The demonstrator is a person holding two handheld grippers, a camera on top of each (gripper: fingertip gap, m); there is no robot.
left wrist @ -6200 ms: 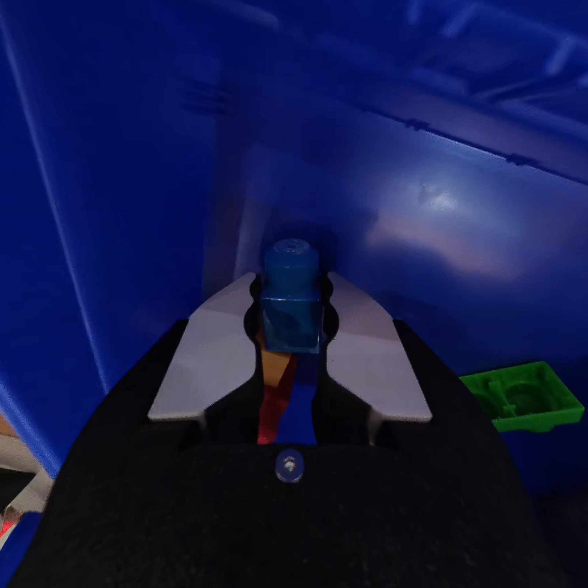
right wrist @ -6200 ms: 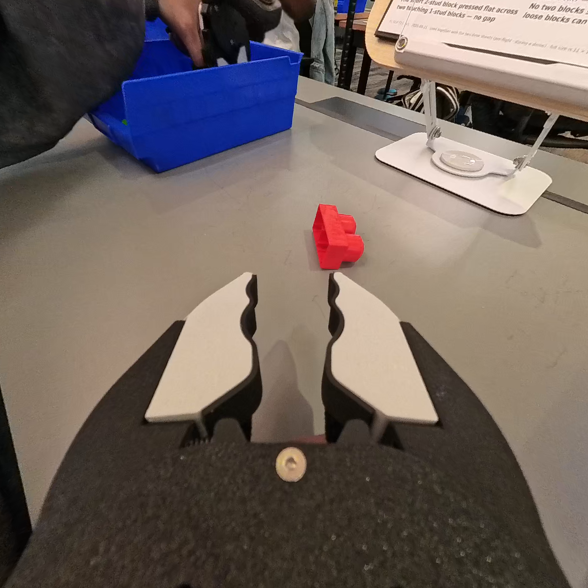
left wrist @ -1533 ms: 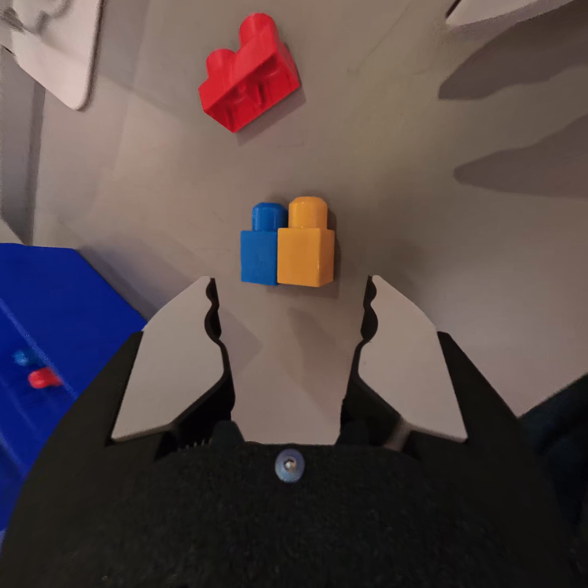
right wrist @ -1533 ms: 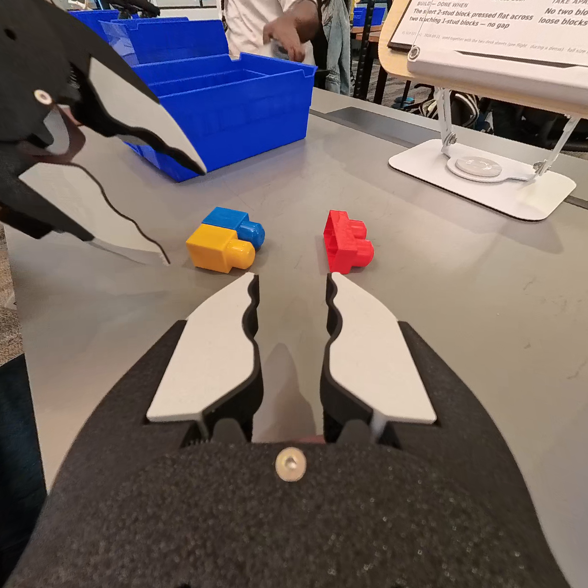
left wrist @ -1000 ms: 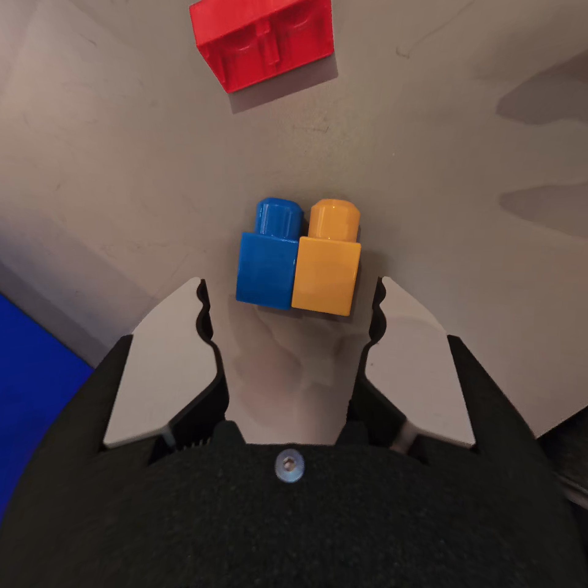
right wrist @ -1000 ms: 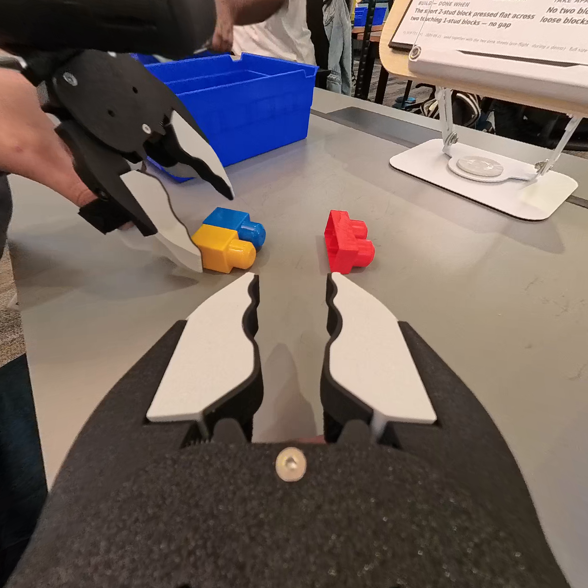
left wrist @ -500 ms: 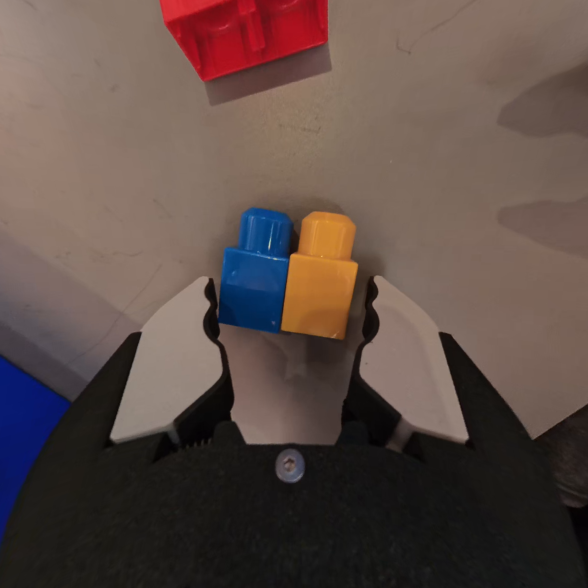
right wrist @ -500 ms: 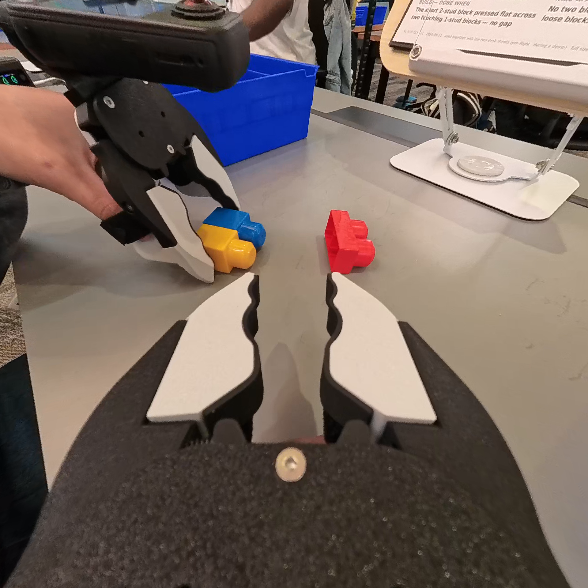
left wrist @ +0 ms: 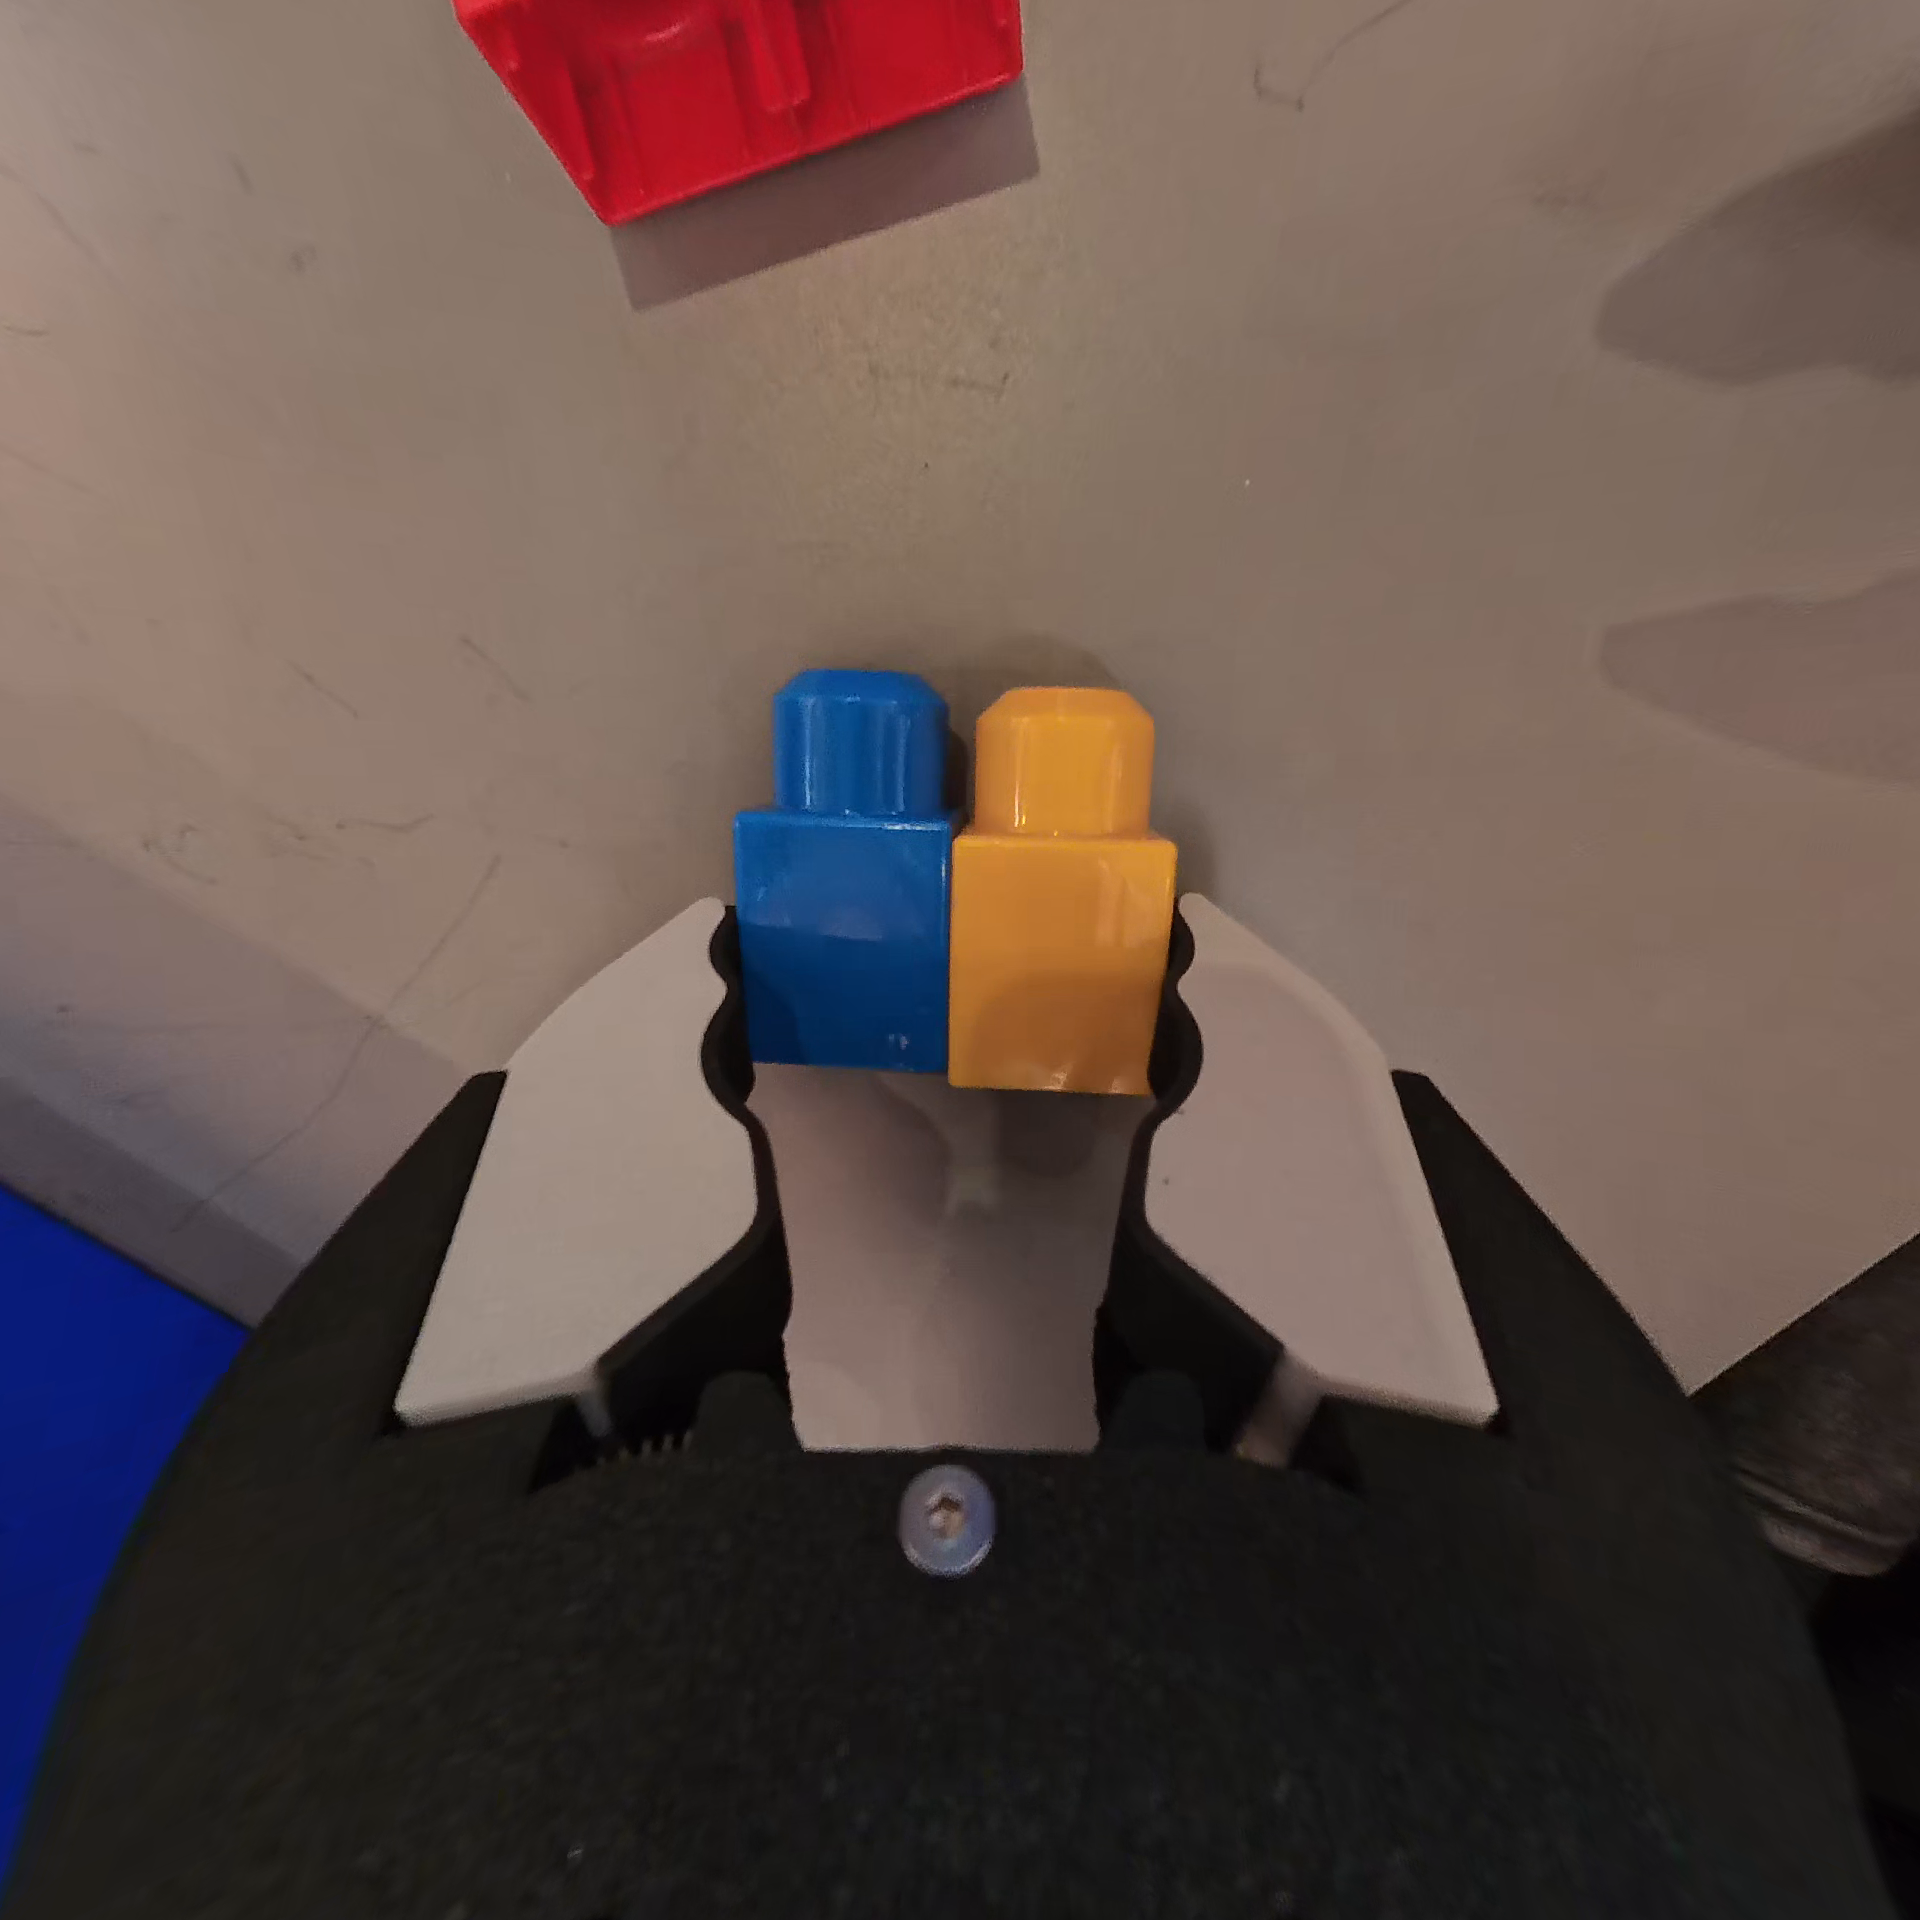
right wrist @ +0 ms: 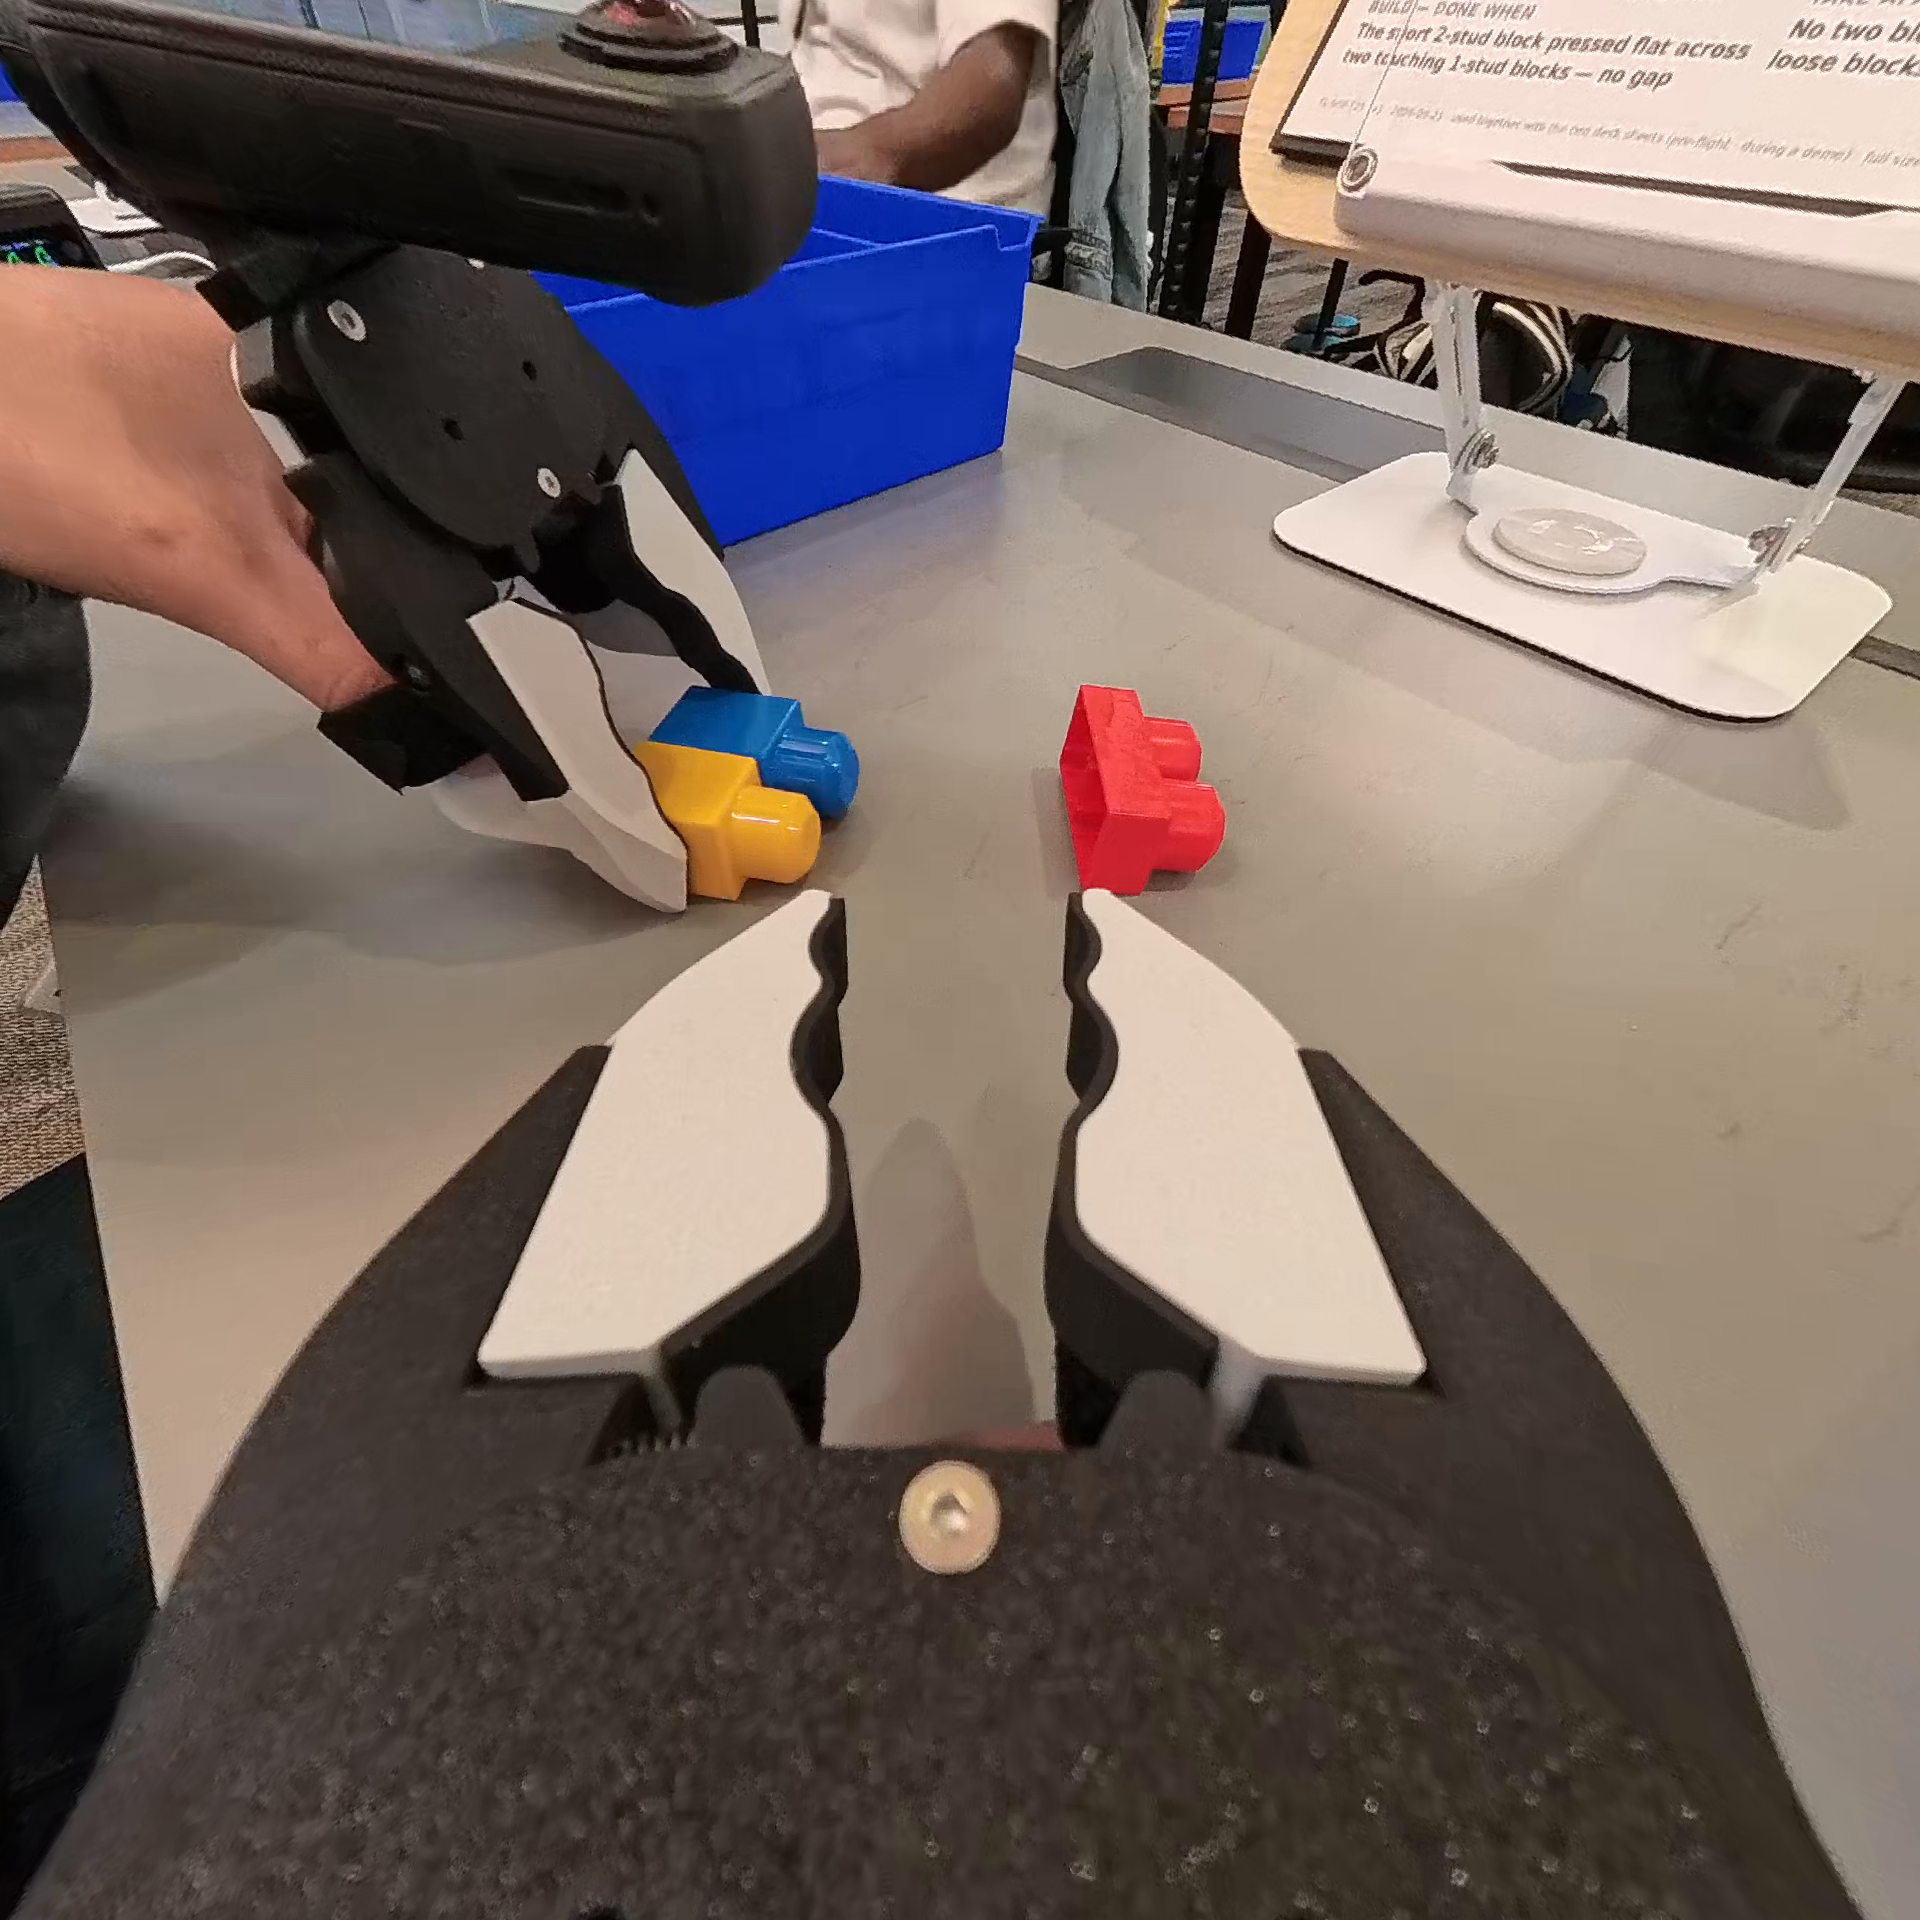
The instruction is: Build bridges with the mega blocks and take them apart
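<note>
Two small one-stud blocks lie on their sides on the grey table (right wrist: 1455, 987), pressed flank to flank: a glossy blue block (left wrist: 847, 935) and an orange-yellow block (left wrist: 1060, 961), each a squarish body with one rounded stud pointing away from the left gripper (left wrist: 956, 935). That gripper's two pale fingers sit one on each outer side of the pair, the left finger against the blue body and the right finger against the orange one, closed in on the two together with the studs sticking out past the tips. Beyond the studs, well ahead of the fingertips, a red two-stud block (left wrist: 738, 94) lies tipped on its side, ribbed hollow underside showing. From the right gripper (right wrist: 951, 914), whose fingers are parted with nothing between them, the red block (right wrist: 1138, 795) is just ahead of the right fingertip, and the held pair lies ahead to the left. A blue bin (right wrist: 831, 364) stands farther back, and a white stand (right wrist: 1579, 582) off to the right.
</note>
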